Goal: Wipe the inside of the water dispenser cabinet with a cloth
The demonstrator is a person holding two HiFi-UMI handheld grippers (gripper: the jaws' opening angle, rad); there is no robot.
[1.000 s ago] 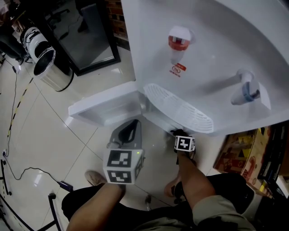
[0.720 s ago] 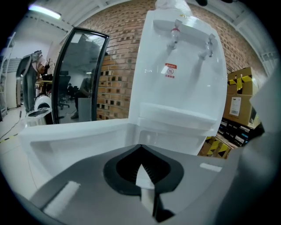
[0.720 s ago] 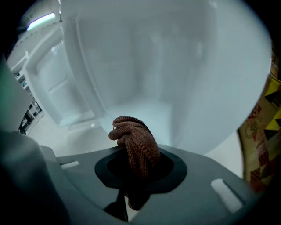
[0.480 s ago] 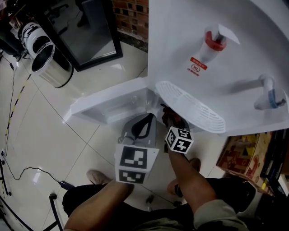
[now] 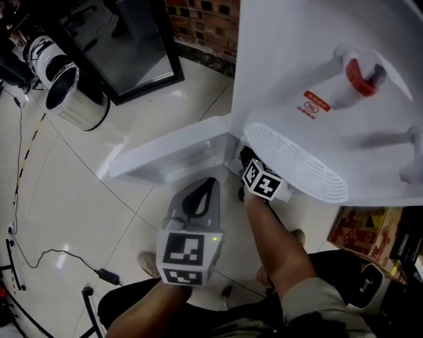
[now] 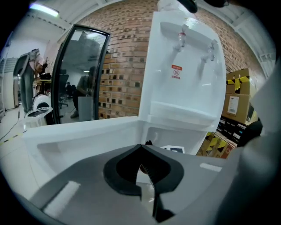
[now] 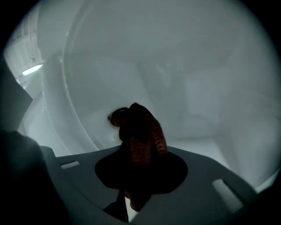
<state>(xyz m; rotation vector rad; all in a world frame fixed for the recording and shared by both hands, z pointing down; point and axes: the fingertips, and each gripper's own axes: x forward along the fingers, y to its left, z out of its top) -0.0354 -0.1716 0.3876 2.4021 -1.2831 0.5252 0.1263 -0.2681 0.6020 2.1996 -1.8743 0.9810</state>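
Note:
The white water dispenser (image 5: pixel 317 46) stands at the upper right, with a red tap (image 5: pixel 360 74) and a drip tray (image 5: pixel 297 165). Its lower cabinet door (image 5: pixel 168 155) hangs open to the left. My right gripper (image 7: pixel 138 154) is inside the white cabinet (image 7: pixel 197 101), shut on a dark reddish-brown cloth (image 7: pixel 142 132) that bunches up above the jaws. From the head view only its marker cube (image 5: pixel 263 179) shows below the drip tray. My left gripper (image 5: pixel 209 181) hovers in front of the open door, shut and empty, and points at the cabinet opening (image 6: pixel 175 136).
A steel waste bin (image 5: pixel 69 92) and a black-framed glass door (image 5: pixel 132 46) stand at the far left, in front of a brick wall (image 5: pixel 205 20). Cardboard boxes (image 5: pixel 360 231) sit right of the dispenser. A cable (image 5: pixel 53 254) runs across the tiled floor.
My right gripper has risen from low under the drip tray and gone deeper into the cabinet with the cloth. The left gripper has shifted only slightly in front of the door.

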